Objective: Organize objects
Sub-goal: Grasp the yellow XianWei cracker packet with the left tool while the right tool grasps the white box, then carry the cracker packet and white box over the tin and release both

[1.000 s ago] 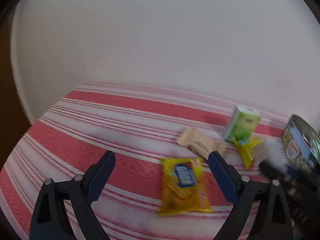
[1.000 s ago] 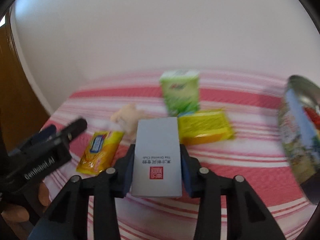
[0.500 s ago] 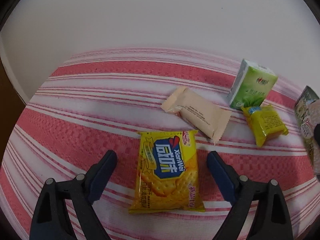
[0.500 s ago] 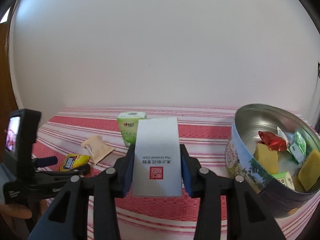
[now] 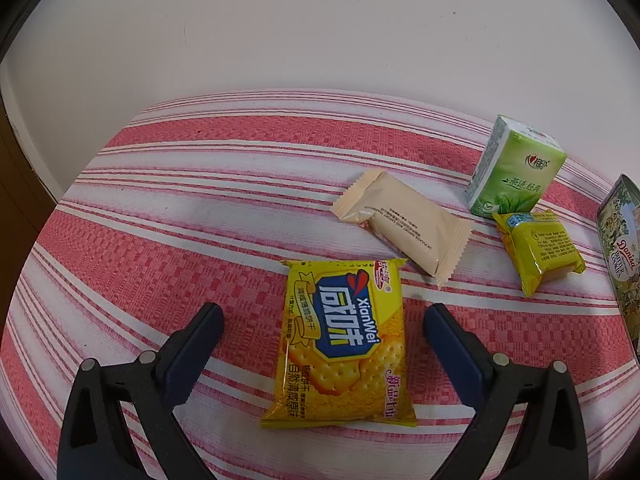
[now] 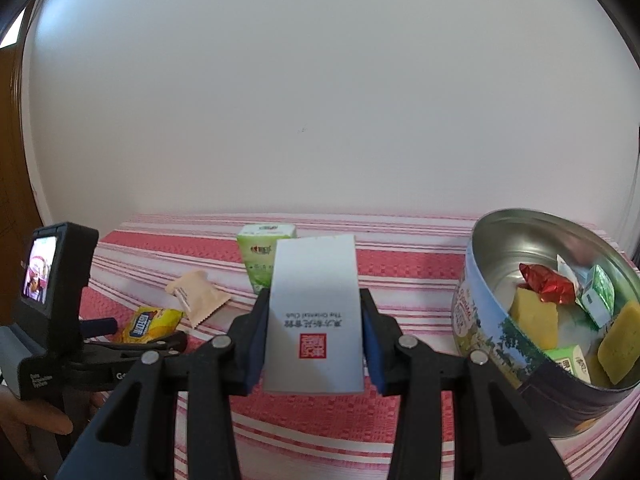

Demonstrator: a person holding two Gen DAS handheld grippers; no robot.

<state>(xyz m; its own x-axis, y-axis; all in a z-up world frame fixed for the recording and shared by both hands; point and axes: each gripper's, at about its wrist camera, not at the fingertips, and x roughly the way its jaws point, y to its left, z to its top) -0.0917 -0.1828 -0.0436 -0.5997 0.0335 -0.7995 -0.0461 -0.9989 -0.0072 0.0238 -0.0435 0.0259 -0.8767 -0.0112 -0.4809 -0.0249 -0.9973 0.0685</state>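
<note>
My left gripper [image 5: 322, 316] is open, its fingers either side of a yellow cracker packet [image 5: 344, 344] lying on the red striped cloth. Beyond it lie a beige wrapped bar [image 5: 404, 222], a small yellow packet [image 5: 538, 250] and a green tissue pack [image 5: 516, 170]. My right gripper [image 6: 314, 312] is shut on a white card box [image 6: 314, 312], held above the cloth left of the open cookie tin [image 6: 500, 344]. The tin holds several wrapped snacks, among them a red sweet [image 6: 546, 286]. The left gripper also shows in the right wrist view [image 6: 132, 346].
A white wall stands behind the table. The cloth's left edge [image 5: 60, 208] drops off next to a brown wooden surface [image 6: 12, 200]. The tin's side [image 5: 622, 248] shows at the right edge of the left wrist view.
My left gripper has moved closer and lower over the yellow cracker packet. My right gripper has lifted and swung right with the white box, bringing the tin's inside into view.
</note>
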